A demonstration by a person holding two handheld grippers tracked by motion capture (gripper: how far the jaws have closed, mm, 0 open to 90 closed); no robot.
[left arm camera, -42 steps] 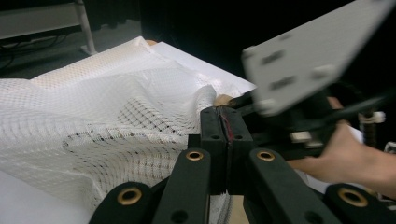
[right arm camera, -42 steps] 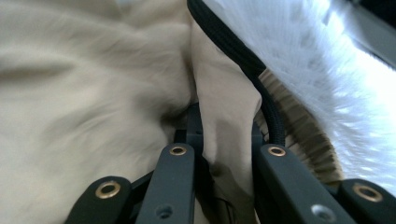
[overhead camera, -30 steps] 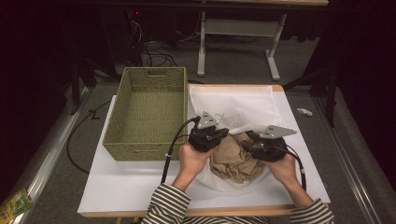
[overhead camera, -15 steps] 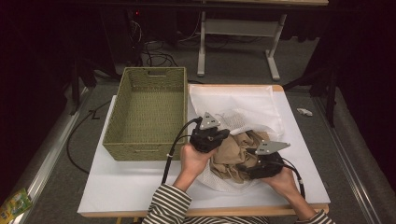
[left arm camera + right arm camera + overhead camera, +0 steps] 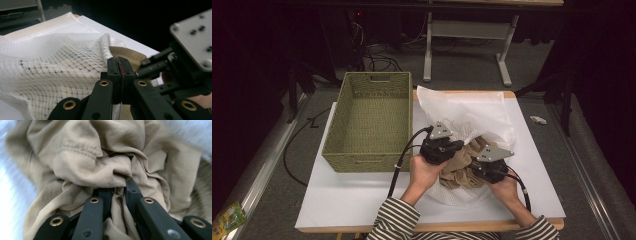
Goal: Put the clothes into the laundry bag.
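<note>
A white mesh bag [image 5: 472, 112] lies on the table, and a crumpled tan garment [image 5: 459, 172] sits at its near mouth. My left gripper [image 5: 456, 146] is shut on the bag's mesh edge [image 5: 57, 65], jaws pressed together [image 5: 117, 66]. Behind them shows the tan garment [image 5: 127, 53]. My right gripper [image 5: 473, 167] is at the garment's right side. Its jaws [image 5: 118, 188] have just been closing and now pinch a fold of the tan cloth [image 5: 87, 162]. The right gripper [image 5: 190, 57] also shows close beside the left one.
A green woven basket [image 5: 372, 120] stands empty on the left of the white table [image 5: 352, 195], close to the bag. Beyond the table's far edge is a dark floor with cables and a desk frame [image 5: 462, 30]. A small white scrap [image 5: 538, 120] lies off the right edge.
My right gripper has come down and toward the near edge, into the tan garment, and its jaws have closed on the cloth. The left gripper has kept still on the mesh.
</note>
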